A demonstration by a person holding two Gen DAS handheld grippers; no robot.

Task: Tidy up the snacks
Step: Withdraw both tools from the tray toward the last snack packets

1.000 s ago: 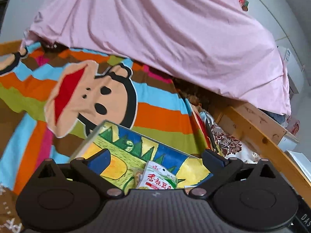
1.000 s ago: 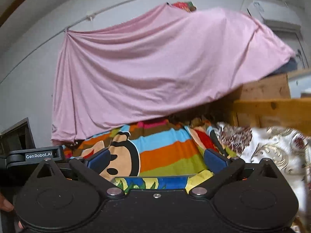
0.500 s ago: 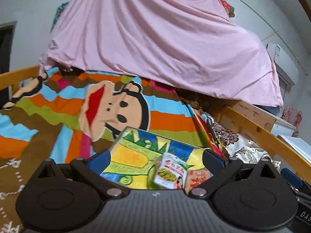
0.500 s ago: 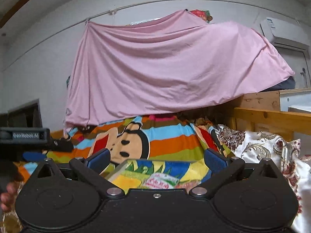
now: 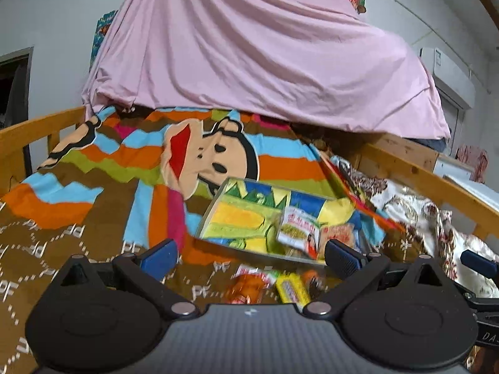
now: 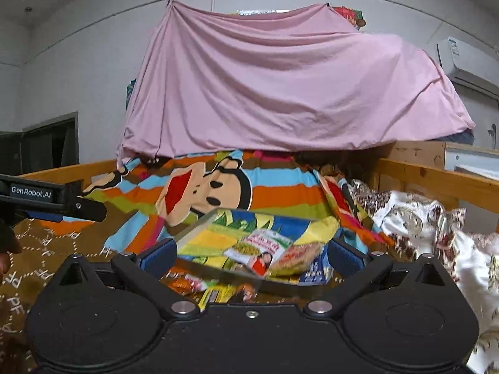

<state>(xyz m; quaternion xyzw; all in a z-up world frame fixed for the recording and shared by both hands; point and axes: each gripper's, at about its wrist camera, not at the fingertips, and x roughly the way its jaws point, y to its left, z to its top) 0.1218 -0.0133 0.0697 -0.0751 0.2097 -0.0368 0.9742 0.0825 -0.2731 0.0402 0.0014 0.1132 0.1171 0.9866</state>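
Note:
A flat colourful box (image 5: 246,218) lies on the striped blanket, holding a white-and-green snack packet (image 5: 296,227) and an orange packet (image 5: 338,233). Loose snacks lie on the blanket in front of it, among them an orange packet (image 5: 248,286) and a yellow bar (image 5: 291,286). My left gripper (image 5: 249,255) hovers open just short of the box, nothing between its fingers. In the right wrist view the same box (image 6: 212,237), its packets (image 6: 259,246) and the loose snacks (image 6: 187,282) sit ahead of my open right gripper (image 6: 251,255). The left gripper (image 6: 46,199) shows at the left.
A pink sheet (image 5: 265,56) hangs over the far end of the bed. Wooden bed rails (image 5: 436,184) run along both sides. A white floral quilt (image 6: 436,227) is bunched on the right. A hand (image 6: 6,249) shows at the left edge.
Both grippers have pulled back from the box, which now looks farther away. The loose snacks in front of it have come into view. Both stay open.

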